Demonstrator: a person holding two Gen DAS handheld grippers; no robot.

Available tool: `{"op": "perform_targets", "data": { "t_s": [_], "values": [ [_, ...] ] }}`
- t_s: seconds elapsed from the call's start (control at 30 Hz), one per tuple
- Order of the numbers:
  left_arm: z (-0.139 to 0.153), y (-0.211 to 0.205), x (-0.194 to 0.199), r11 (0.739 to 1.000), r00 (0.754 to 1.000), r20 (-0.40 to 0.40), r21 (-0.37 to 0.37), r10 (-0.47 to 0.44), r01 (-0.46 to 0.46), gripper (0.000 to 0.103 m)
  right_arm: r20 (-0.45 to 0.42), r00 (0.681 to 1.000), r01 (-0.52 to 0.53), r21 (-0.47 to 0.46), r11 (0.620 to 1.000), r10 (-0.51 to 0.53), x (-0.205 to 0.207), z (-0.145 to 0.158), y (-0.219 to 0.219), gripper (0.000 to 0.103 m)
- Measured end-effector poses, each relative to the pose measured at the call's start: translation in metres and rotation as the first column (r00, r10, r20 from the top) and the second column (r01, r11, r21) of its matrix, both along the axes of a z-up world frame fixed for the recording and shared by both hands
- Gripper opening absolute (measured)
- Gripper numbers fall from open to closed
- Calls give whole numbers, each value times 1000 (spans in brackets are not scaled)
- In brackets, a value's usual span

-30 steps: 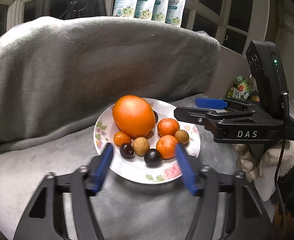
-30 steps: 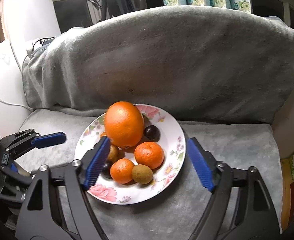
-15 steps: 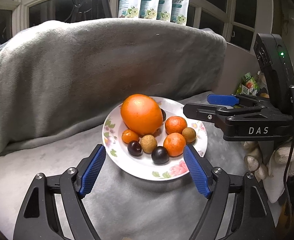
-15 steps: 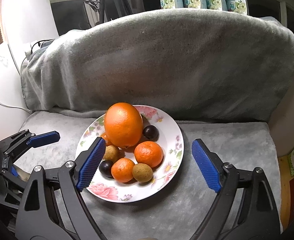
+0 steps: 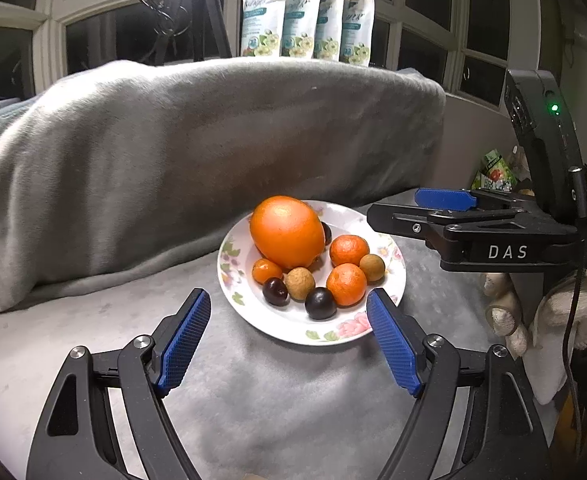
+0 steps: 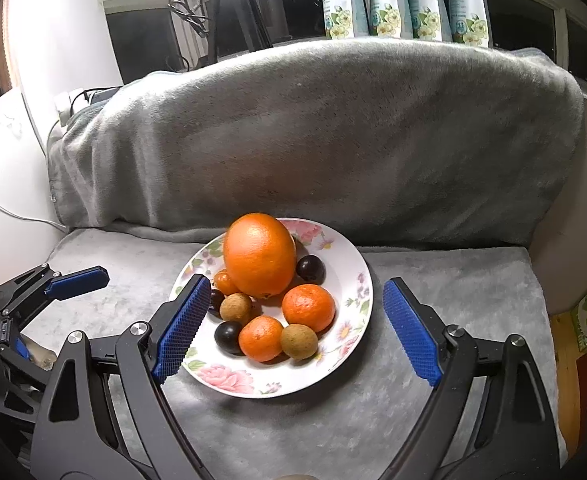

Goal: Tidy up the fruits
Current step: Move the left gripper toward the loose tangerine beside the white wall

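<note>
Both tools stood wide open and empty. The left hand-held gripper (image 5: 288, 342) hung just short of the lower rim of the white floral-rimmed ceramic plate (image 5: 281, 328), and the right hand-held gripper (image 6: 291, 326) straddled that plate's lower half. The plate sat at the centre of both views on a soft grey plush blanket (image 5: 173, 140), and all the fruit lay on it.

The chief risk was the large smooth orange (image 5: 286, 230), which rested among small fruits and would probably roll if any neighbour were nudged. The three small mandarins (image 5: 346, 283), two brown rough-skinned round fruits (image 5: 299, 283) and dark glossy plums (image 5: 320, 303) lay touching or nearly so, so a finger closing on one could push another over the shallow rim. The yielding blanket might let the plate tip under a downward press. The two tools were also near each other and could collide.

A third plum (image 6: 310, 269) was partly hidden behind the orange. In the right wrist view the blue pad covered part of the left plate edge. Where the sorted fruit belonged was not visible. The white pouches (image 5: 305, 16) in the upper middle bore print too small to read.
</note>
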State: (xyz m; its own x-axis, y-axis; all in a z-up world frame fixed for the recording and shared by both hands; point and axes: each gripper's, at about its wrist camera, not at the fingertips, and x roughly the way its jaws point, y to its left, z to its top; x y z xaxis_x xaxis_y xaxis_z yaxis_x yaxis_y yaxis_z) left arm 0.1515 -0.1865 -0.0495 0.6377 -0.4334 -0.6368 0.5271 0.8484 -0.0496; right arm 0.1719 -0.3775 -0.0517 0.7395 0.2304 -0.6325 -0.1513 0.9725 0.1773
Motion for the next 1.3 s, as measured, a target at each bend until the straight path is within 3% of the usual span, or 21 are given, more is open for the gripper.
{"op": "perform_targets", "data": {
  "t_s": [0.83,1.3],
  "values": [
    [37,84,-51,989,985,109,-68,135,-128,81,49,990,-135,-3,991,135,-15,23,83,90],
    [35,163,-78,956,948,125,-69,292,-285,81,22,955,-298,33,954,297,-13,29,160,90]
  ]
}}
